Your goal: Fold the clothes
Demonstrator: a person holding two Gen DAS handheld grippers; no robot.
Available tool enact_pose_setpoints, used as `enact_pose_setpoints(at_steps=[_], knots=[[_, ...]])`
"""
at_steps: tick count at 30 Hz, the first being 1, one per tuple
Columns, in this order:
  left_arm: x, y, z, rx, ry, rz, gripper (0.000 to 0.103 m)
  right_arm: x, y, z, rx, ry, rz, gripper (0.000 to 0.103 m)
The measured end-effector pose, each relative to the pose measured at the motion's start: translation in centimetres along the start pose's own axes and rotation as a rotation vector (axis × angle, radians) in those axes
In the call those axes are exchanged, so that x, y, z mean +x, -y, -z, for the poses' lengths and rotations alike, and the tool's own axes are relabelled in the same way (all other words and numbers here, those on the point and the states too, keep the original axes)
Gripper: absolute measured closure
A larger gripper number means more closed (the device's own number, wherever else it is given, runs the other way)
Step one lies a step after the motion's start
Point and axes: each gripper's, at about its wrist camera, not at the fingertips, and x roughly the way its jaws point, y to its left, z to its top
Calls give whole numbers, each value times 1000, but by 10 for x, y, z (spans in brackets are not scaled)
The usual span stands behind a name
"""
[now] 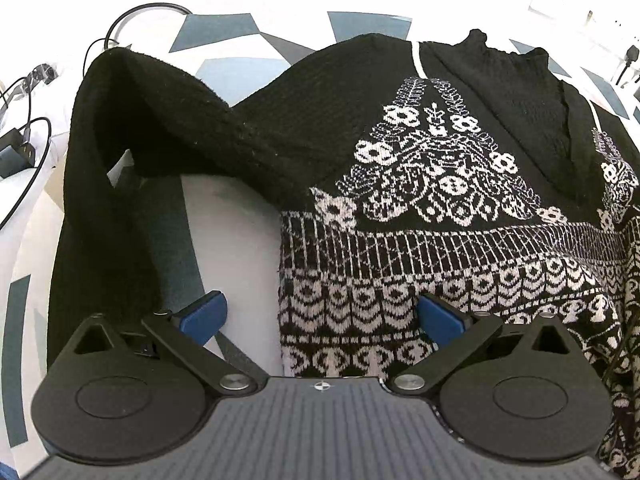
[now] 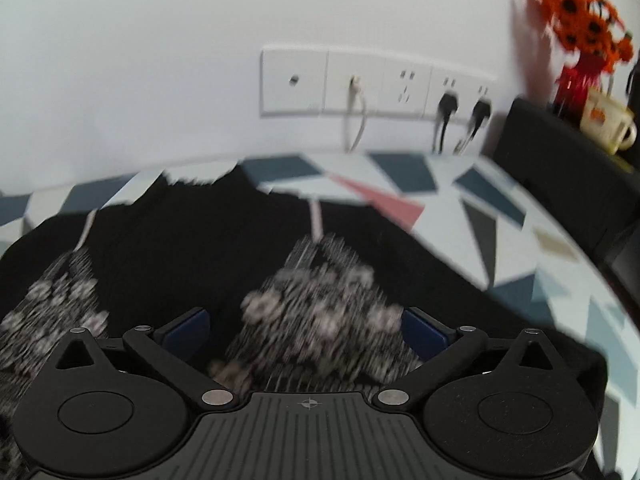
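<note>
Left claw [image 1: 320,316]: sweater's [image 1: 400,160] folded sleeve [image 1: 120,168].

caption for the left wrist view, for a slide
Open left gripper above the black-and-white patterned knit sweater on a geometric-print tablecloth.

Your right wrist view smears the sweater [image 2: 312,304] pattern with motion blur; left view's right edge crops the sweater [image 1: 440,184], hem hidden behind the tool.
</note>
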Motion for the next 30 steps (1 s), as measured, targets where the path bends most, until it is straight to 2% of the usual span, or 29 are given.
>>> enact_pose_setpoints(at_steps=[7, 10, 14, 21, 30], knots=[[5, 0, -13, 35, 9, 17, 0, 17, 15, 19, 38, -154, 44, 1], [11, 3, -23, 39, 31, 18, 0, 29, 20, 25, 52, -201, 21, 1], [19, 3, -33, 19, 80, 12, 0, 35, 18, 27, 26, -172, -2, 1], [27, -1, -52, -22, 84, -4, 0, 51, 21, 14, -25, -159, -56, 1], [39, -6, -74, -45, 121, -19, 0, 82, 13, -16, -56, -162, -75, 1]])
